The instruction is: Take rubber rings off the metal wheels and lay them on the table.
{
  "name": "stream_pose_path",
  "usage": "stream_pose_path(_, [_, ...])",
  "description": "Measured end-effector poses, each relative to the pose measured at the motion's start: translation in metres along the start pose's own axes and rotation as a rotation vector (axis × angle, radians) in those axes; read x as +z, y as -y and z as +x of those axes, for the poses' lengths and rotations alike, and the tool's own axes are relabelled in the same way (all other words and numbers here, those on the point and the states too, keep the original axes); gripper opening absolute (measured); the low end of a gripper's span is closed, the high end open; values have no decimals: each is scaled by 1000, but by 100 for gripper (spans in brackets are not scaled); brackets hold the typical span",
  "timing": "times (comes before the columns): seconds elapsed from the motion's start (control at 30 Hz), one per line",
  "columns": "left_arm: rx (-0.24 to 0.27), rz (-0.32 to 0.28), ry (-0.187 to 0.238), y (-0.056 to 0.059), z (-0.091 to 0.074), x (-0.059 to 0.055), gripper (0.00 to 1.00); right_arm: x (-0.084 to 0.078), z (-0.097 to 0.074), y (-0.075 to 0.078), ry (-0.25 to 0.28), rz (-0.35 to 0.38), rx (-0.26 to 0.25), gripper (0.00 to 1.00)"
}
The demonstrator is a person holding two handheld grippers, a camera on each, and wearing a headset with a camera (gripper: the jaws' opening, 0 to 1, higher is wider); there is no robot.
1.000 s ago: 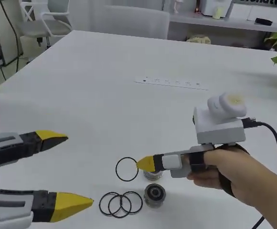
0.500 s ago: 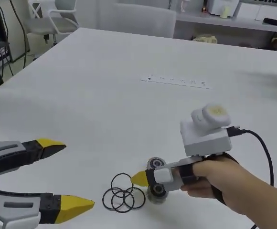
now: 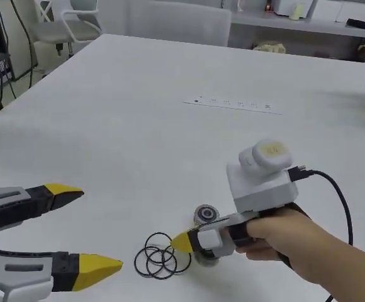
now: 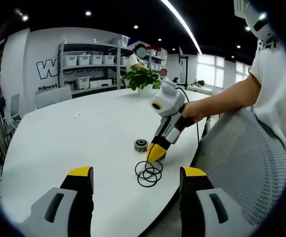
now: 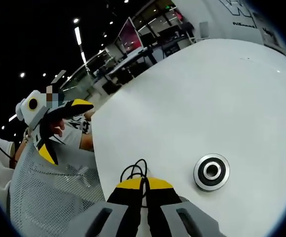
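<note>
Rubber rings (image 3: pixel 162 259) lie in an overlapping heap near the table's (image 3: pixel 138 126) front edge. Our right gripper (image 3: pixel 181 241) is down at the heap, jaws pinched together on the top ring (image 3: pixel 158 233). One metal wheel (image 3: pixel 206 214) sits just behind it. Our left gripper (image 3: pixel 101 228) hovers off to the left, jaws wide apart.

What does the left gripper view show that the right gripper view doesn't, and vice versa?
Left gripper view adds a green potted plant, shelves of white bins and the whole pile of thin black rubber rings. Right gripper view adds a red-lit screen and a close look at the right gripper, shut on one ring. Both share the white table, a round metal wheel and the open left gripper.
</note>
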State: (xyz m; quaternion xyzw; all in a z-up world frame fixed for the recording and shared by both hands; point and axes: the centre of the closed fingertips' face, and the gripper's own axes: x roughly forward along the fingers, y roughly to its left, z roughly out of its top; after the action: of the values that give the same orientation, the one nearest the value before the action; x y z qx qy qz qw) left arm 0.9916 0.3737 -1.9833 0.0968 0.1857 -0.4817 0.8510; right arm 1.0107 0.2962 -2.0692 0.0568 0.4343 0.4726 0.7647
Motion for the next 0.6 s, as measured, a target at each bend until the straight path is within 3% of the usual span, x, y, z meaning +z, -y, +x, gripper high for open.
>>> stream_pose_path(0.27, [4,-11,2,-1,0,0,68,-1,3,-2,-26,-113,-33,5])
stream_pose_path(0.6, [0,-11,-4,1,0,-1,68,17,-10,2,34,-116,-56,8])
